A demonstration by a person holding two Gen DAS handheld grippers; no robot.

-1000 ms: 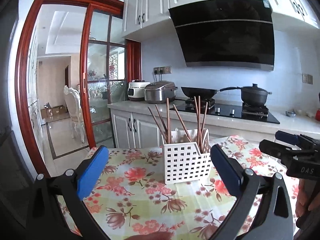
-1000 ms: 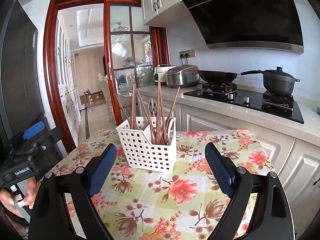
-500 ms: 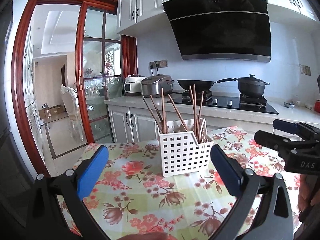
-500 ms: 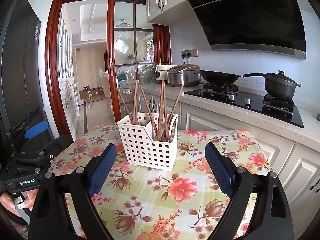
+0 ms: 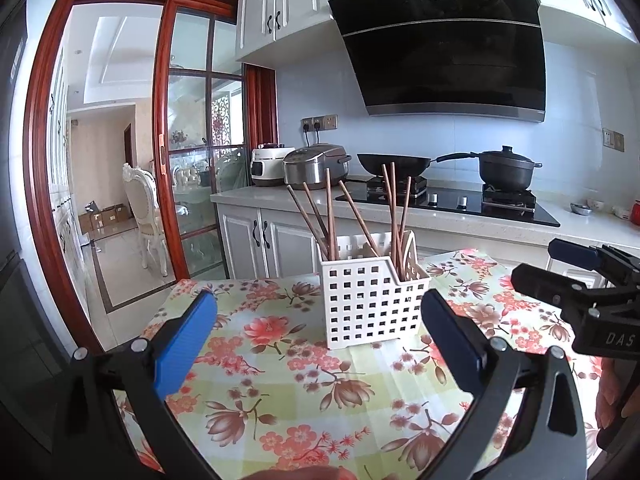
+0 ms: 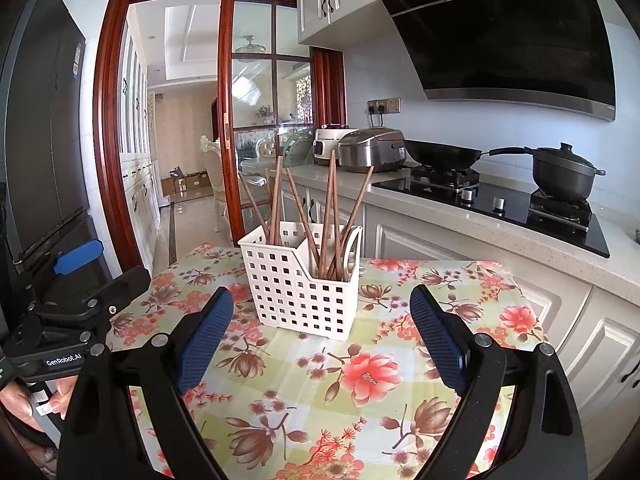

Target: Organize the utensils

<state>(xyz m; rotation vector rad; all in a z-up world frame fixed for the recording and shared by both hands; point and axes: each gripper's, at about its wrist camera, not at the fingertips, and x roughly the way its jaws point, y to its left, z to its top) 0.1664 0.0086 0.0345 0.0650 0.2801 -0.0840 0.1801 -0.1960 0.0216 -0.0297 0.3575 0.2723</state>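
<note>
I have both grippers held above the near end of a small table (image 6: pixel 460 280) covered with a floral cloth, and both are released, with nothing between the blue pads. My left gripper (image 5: pixel 320 336) stands with its jaws spread wide, and the white perforated utensil caddy (image 5: pixel 370 300) sits on the cloth beyond them, a little right of the middle of the gap and not touching either pad. My right gripper (image 6: pixel 320 332) is spread just as wide, with the same caddy (image 6: pixel 300 286) ahead of its fingers and clear of them. The caddy is upright and split by a divider into two compartments; brown wooden chopsticks (image 5: pixel 332 214) lean in the left one and more chopsticks (image 5: pixel 394 208) stand in the right one, alongside a pale flat utensil I cannot identify. Behind the table runs a kitchen counter (image 6: pixel 500 216) carrying a rice cooker (image 6: pixel 370 154), a wok (image 5: pixel 394 160) and a lidded black pot (image 6: pixel 566 172) on the stove.
</note>
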